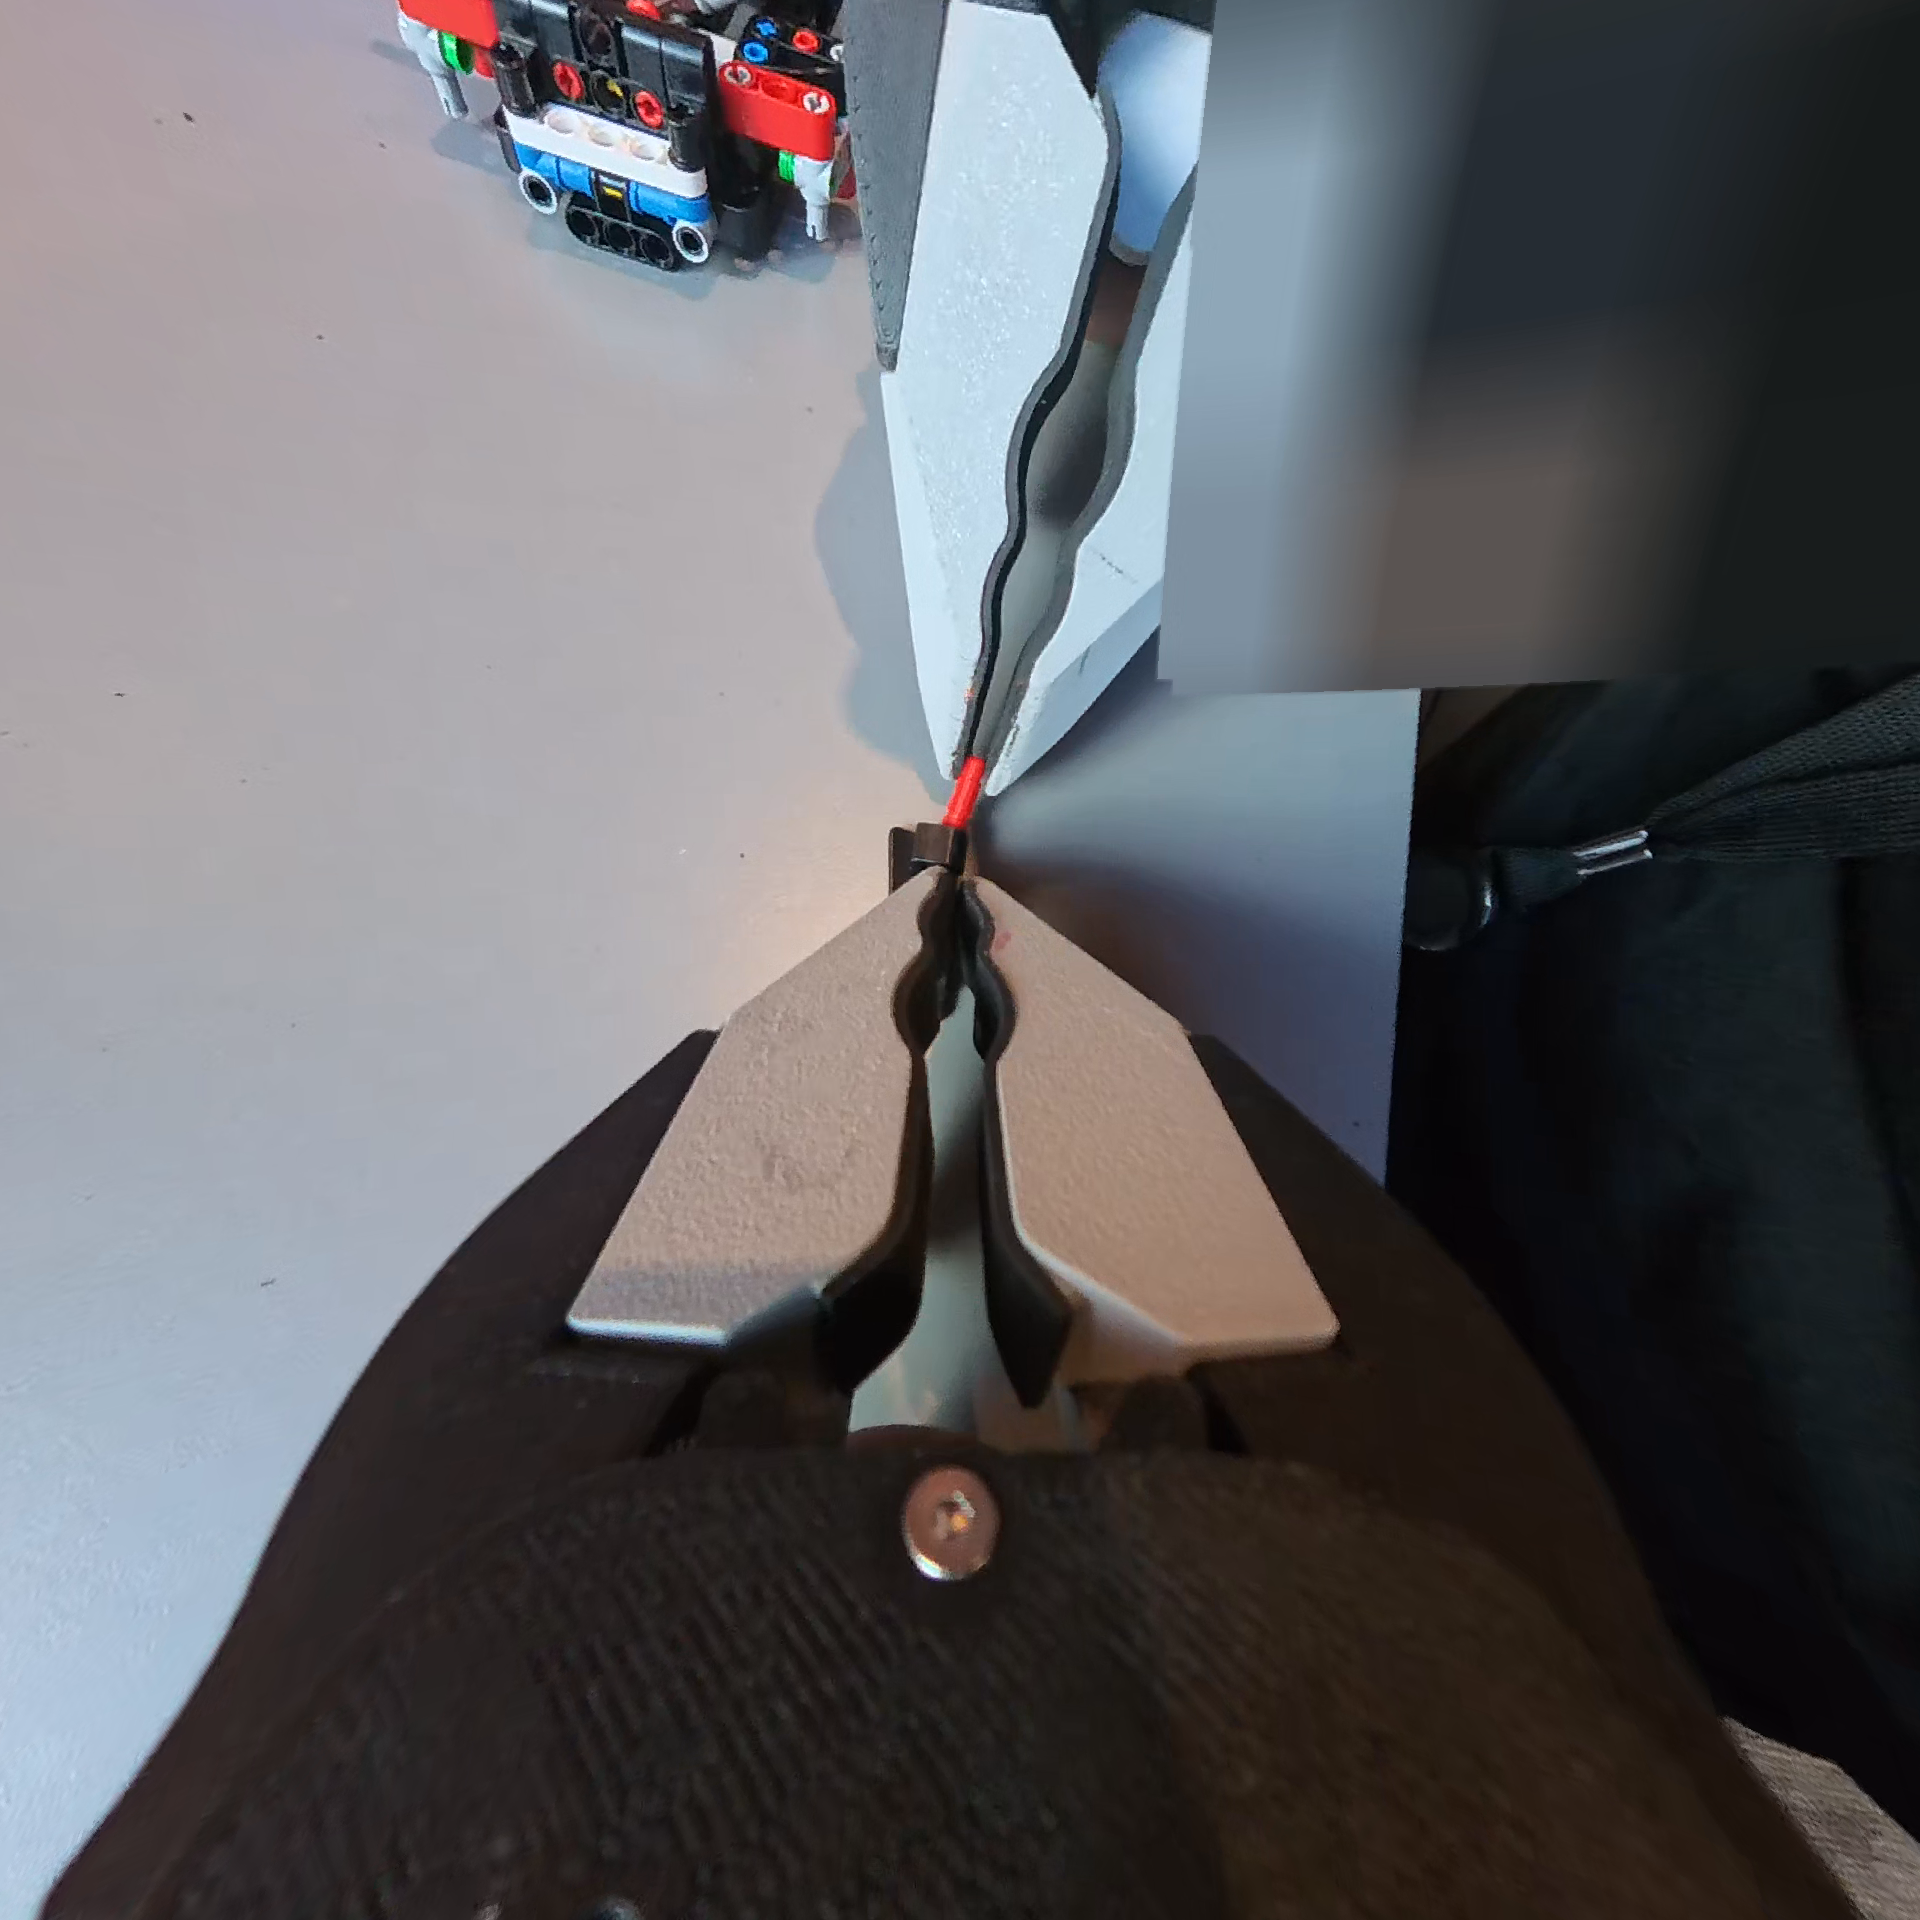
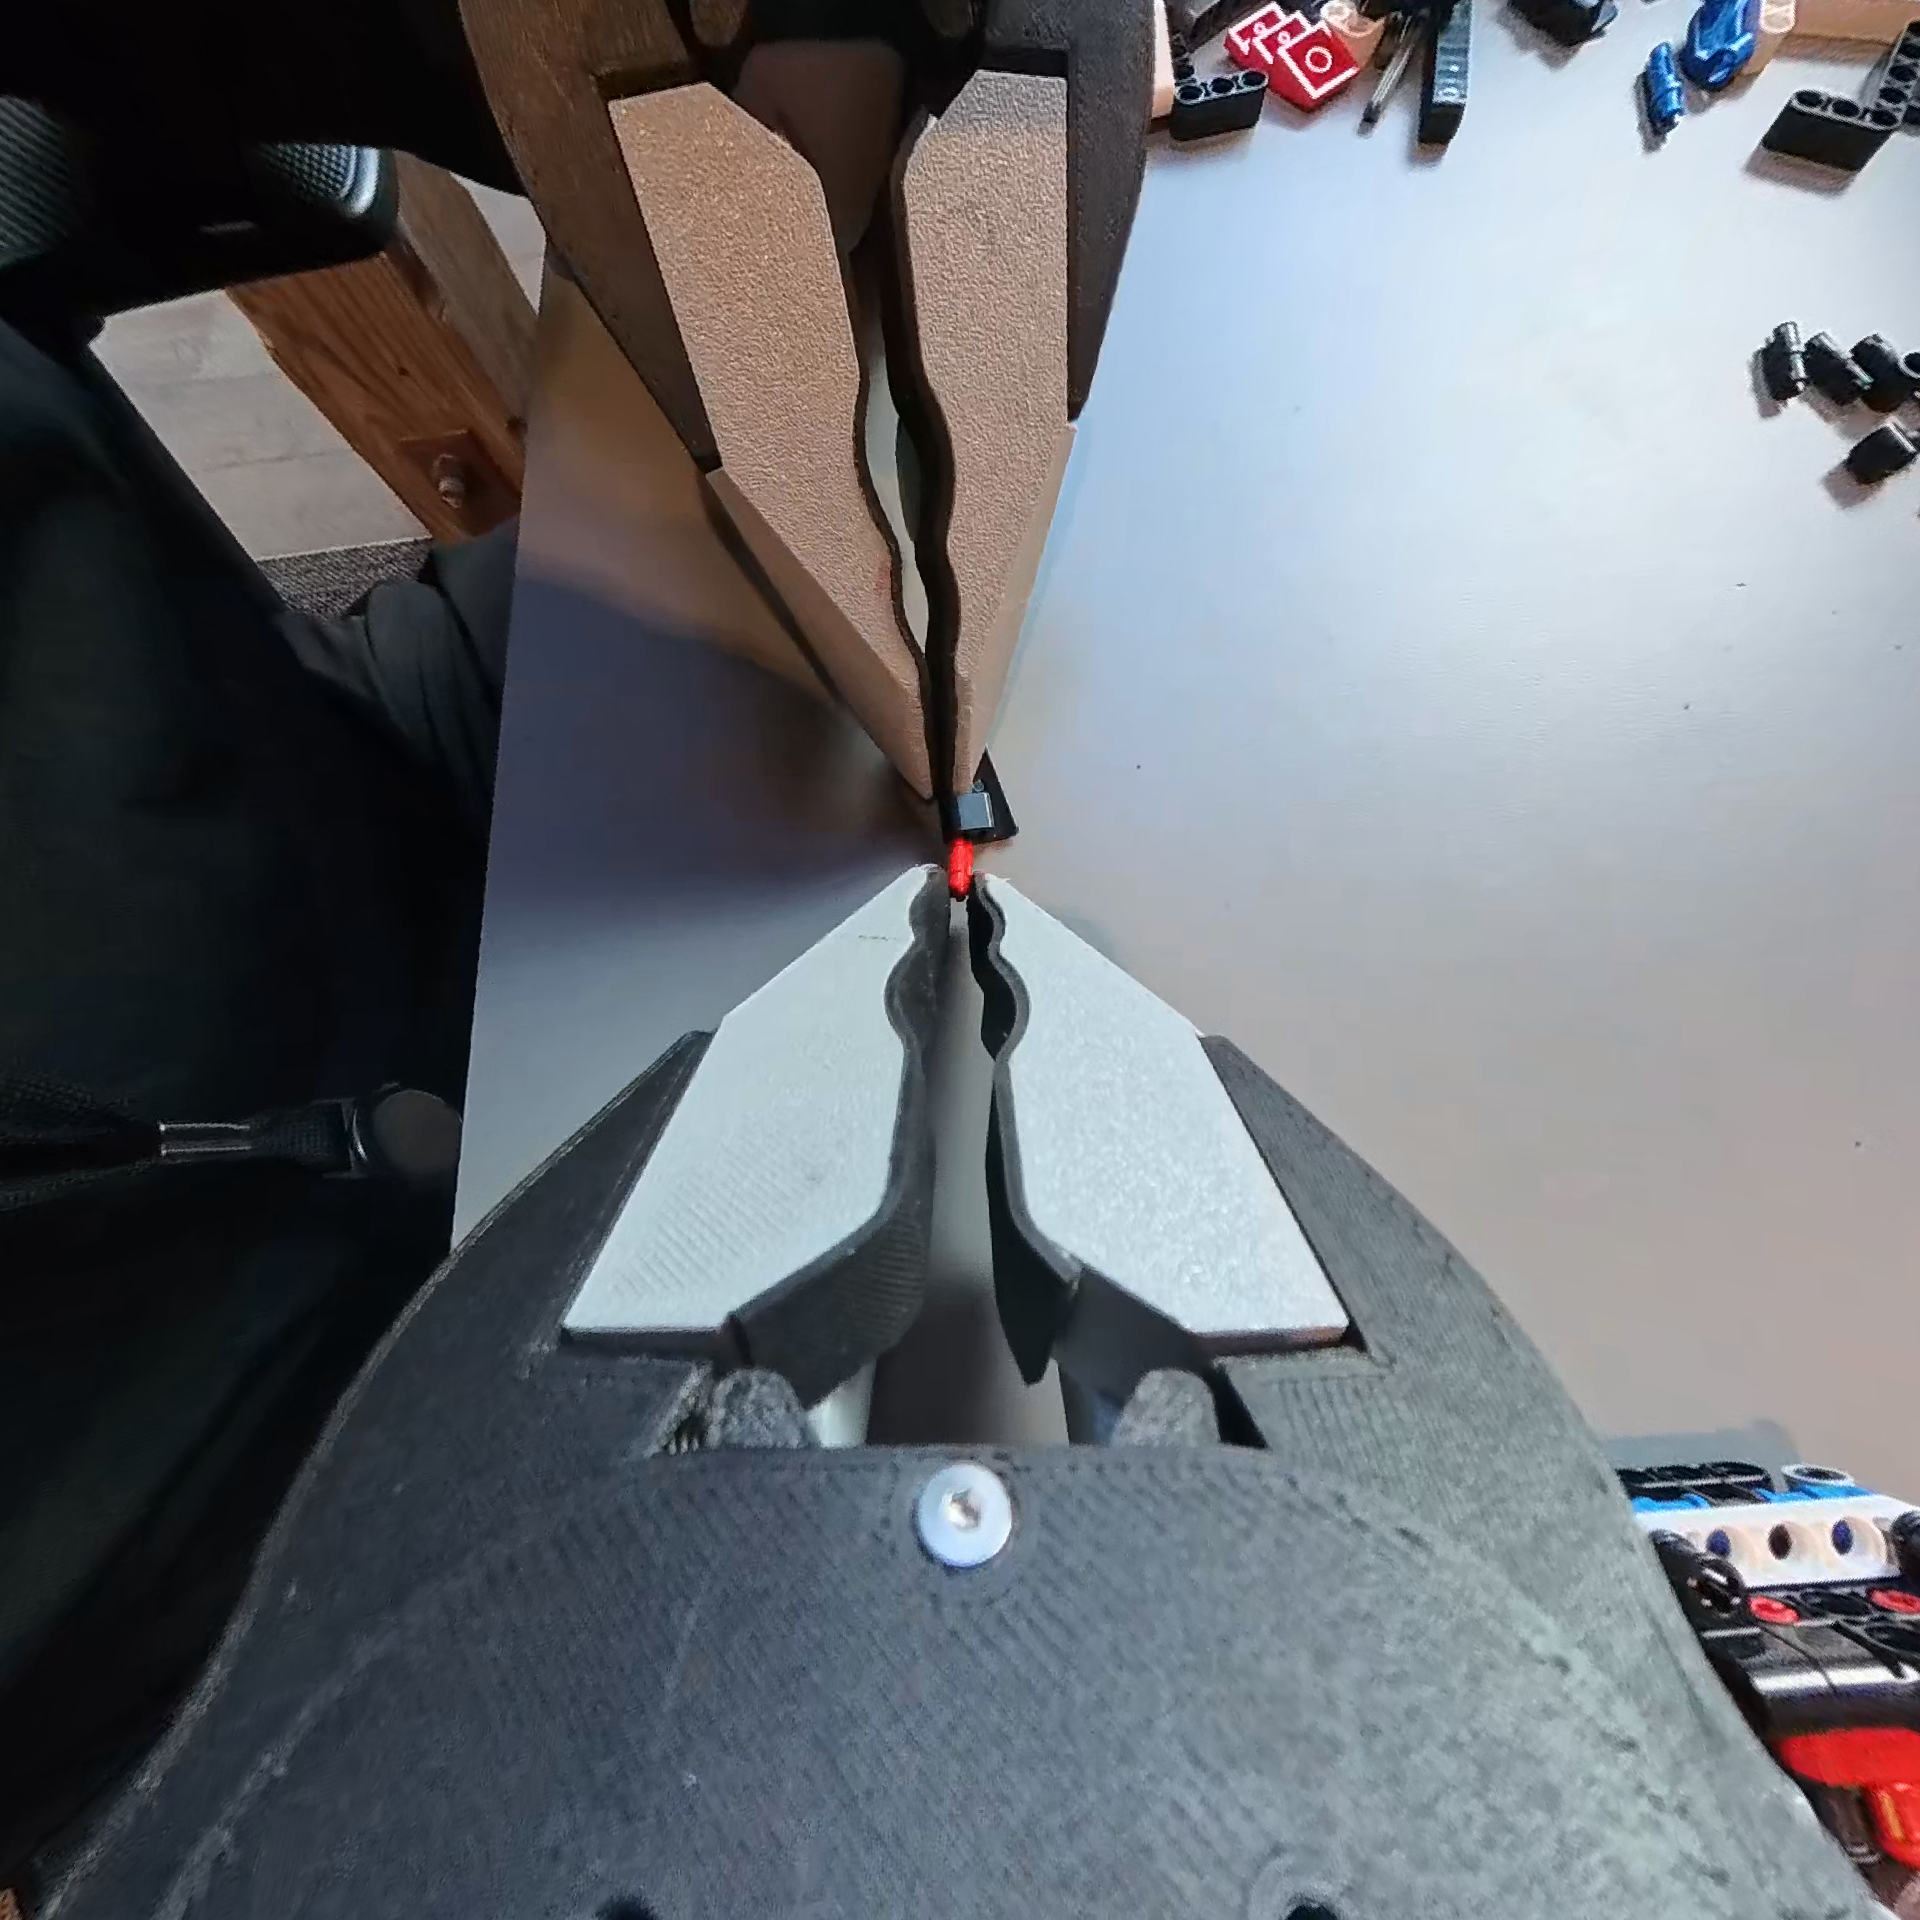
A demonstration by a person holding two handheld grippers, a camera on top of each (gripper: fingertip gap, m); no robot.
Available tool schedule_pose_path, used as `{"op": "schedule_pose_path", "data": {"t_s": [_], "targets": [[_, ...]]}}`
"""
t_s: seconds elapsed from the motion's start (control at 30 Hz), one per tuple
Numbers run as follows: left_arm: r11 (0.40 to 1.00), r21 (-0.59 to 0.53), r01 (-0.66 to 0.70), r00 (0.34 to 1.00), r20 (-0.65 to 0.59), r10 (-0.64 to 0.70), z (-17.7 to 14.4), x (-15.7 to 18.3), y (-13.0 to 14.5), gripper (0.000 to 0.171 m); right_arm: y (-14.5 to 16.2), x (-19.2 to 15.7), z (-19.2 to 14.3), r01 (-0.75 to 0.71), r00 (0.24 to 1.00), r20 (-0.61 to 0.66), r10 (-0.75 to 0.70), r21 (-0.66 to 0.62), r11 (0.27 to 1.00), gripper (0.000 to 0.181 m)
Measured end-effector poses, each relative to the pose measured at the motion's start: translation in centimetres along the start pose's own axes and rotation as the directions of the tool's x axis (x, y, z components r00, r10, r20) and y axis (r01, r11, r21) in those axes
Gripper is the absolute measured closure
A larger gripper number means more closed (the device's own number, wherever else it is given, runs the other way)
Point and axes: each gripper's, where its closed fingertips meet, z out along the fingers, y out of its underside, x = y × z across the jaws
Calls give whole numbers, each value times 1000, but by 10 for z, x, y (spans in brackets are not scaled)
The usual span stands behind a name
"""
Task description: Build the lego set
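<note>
Near the desk [image 1: 364,727] edge closest to the person, both grippers meet tip to tip above the surface. Left gripper [image 1: 948,883] is clamped on a small black connector [image 1: 930,844]; right gripper [image 2: 961,896] is clamped on a thin red axle [image 2: 960,860]. From the left wrist cam the axle's free end touches the connector, or is just entering it; can't tell how deep it sits.

Step in hand, as I read it: pushing the axle into the connector's hole. To do it well: keep the axle in line w/ the hole, push straight along its length, no twisting. Both grips are at the very tips, so either part could pivot or slip out; go slow, firm squeeze.

Half-built model [image 1: 623,135] sits well apart toward the far side of the desk. Loose parts [image 2: 1839,384] lie scattered further off, black pins in a small cluster.
</note>
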Motion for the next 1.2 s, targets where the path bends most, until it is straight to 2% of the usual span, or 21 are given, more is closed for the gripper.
{"op": "schedule_pose_path", "data": {"t_s": [0.53,0.77,0.87,1.2], "targets": [[1000,6,17,999,-28,-16,-4,1,0,168,3,0,2,23,1000,3,-23,-25,999,181],[1000,15,-12,1000,8,12,-6,-2,-8,164,3,-1,2,22,1000,6,-22,-24,999,181],[998,-31,-46,999,22,47,2,-3,-4,162,3,1,1,23,1000,1,-23,-21,1000,181],[995,-35,-97,994,51,98,3,-6,-3,162,2,1,0,-2,1000,18,3,-13,1000,181]]}}
